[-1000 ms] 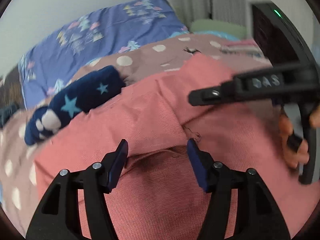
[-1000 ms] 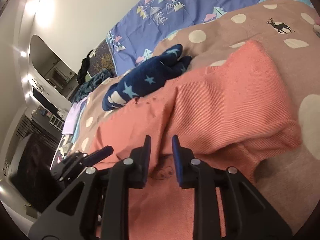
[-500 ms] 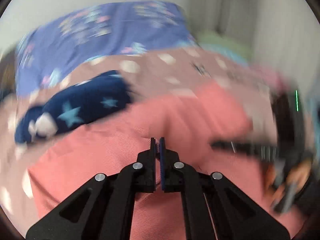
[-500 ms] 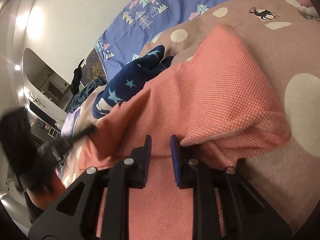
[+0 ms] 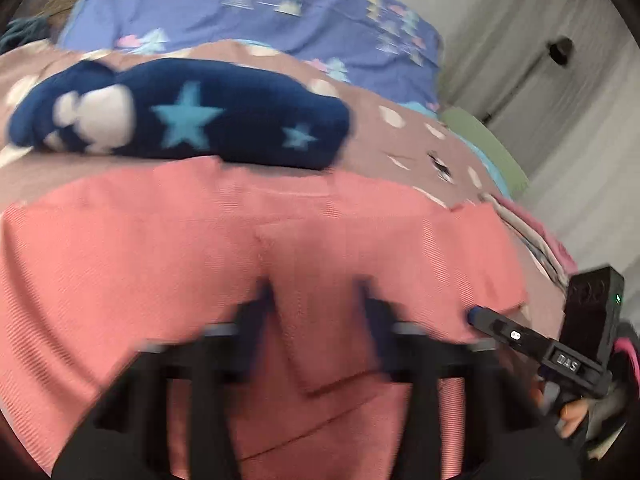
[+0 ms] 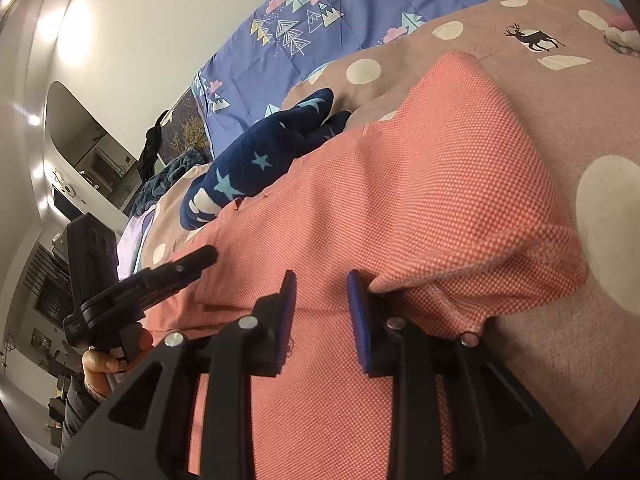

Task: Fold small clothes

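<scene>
Left wrist view, left to right. The navy star-print garment is lying across the upper left of the frame on the brown polka-dot bedspread, with its lower edge touching the top edge of the pink garment. The pink garment is filling the middle and lower frame, spread on the bedspread with a folded flap showing near the lower centre. Your left gripper is sitting over it at lower centre, motion-blurred, with its jaws standing apart and pink cloth showing in the gap; nothing is being gripped. At the lower right, your right gripper is reaching in with its tip at the pink garment's right edge.

Right wrist view, left to right. Your left gripper is entering from the left edge, tip resting over the pink garment's left side; this view is not showing whether its jaws are apart. The navy star-print garment is lying above and left of centre, just beside the pink cloth. Your right gripper is sitting at lower centre, jaws released and parted, over the pink garment, with a folded hem lying just beside the right finger. The blue patterned quilt is running along the top of the frame.
</scene>
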Demonstrator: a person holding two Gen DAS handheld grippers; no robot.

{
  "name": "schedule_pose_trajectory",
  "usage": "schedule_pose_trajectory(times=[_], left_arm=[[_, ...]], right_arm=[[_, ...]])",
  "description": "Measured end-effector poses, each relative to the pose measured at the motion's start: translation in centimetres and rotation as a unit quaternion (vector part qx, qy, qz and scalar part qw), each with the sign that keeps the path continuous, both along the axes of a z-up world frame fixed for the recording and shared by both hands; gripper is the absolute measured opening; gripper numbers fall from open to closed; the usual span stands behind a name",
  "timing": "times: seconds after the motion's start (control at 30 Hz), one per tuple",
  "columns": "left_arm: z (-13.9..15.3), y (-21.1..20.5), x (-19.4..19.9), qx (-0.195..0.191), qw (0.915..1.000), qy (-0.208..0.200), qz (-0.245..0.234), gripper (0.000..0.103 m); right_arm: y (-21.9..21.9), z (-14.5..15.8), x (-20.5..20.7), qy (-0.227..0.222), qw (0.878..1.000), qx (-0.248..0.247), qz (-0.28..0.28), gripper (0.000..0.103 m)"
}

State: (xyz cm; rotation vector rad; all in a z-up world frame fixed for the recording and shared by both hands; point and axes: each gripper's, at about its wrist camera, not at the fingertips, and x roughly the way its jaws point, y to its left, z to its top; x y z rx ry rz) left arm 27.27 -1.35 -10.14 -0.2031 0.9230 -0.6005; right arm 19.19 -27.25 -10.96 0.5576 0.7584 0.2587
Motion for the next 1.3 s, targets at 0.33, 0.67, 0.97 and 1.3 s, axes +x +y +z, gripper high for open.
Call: schedule_pose_trajectory(times=[0.33, 0.67, 0.97, 1.3], left_arm=[[9.5, 2.1, -1.9, -0.012, 0.9943, -0.093, 0.051, 0.002], [8.0, 9.4, -1.3, 0.011, 0.9902, -0.061, 0.125, 0.002], [9.0, 9.0, -0.5, -0.043, 0.9899, -0.054, 0.124, 0.002], [13.9, 7.2, -2.4, -0.039, 0.9856, -0.115, 0.118, 0.002]], right_arm=[[-0.4, 0.6, -0.4, 0.007, 0.999, -0.028, -0.014, 0.025], [0.5, 0.2, -0.3, 0.022, 0.997, -0.075, -0.023, 0.028], [5.2, 1.6, 0.7, 0.001, 0.992, -0.098, 0.084, 0.017], [-1.1, 1.2, 0.0, 0.040, 0.983, -0.088, -0.157, 0.000]])
